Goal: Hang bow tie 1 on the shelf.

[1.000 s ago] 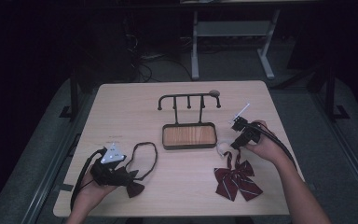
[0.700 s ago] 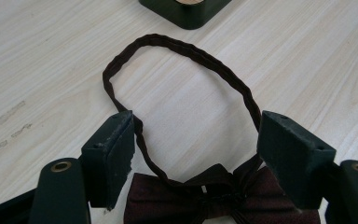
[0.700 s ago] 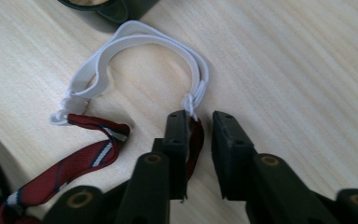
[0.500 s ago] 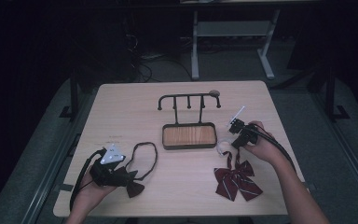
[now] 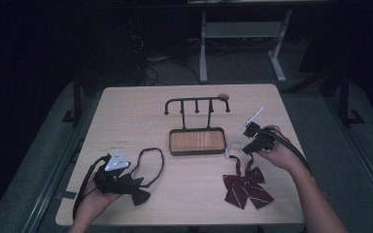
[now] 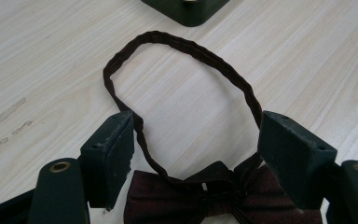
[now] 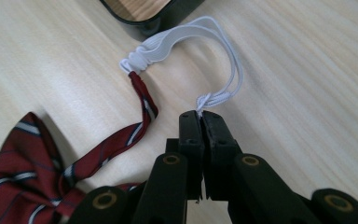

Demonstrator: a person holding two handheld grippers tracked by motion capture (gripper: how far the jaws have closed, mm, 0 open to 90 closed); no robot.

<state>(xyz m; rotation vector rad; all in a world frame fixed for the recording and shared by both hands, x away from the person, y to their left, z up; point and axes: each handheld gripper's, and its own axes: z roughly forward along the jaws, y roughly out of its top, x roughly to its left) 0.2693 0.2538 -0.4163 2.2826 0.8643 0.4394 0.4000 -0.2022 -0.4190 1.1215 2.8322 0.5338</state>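
- The worktop (image 5: 126, 111) is carrying everything here, and the dark rack with its wooden-bottomed tray (image 5: 196, 141) is standing near its middle; every place below is being given from that rack.
- The striped red bow tie (image 5: 246, 188) is lying flat on the worktop in front of the rack and off toward its right corner, on the person's side, with its strap running up toward the tray.
- In the right gripper view that strap is ending in a white elastic loop (image 7: 200, 46), which is curving up against the corner of the rack's tray and back down to the tongs.
- The dark bow tie (image 5: 136, 189) is lying in front of the rack and well off to its left, its thin dark neck band (image 6: 182, 51) making an open oval on the wood that is pointing back toward the rack's tray.
- The right tongs (image 7: 201, 114) are sitting just beside the rack's right front corner; their jaws have just been closing and are now pressing together on the end of the white elastic loop.
- The left tongs (image 6: 196, 144) are resting well left of the rack, jaws standing wide apart, one on each side of the neck band just above the bow's knot, pressing on nothing.
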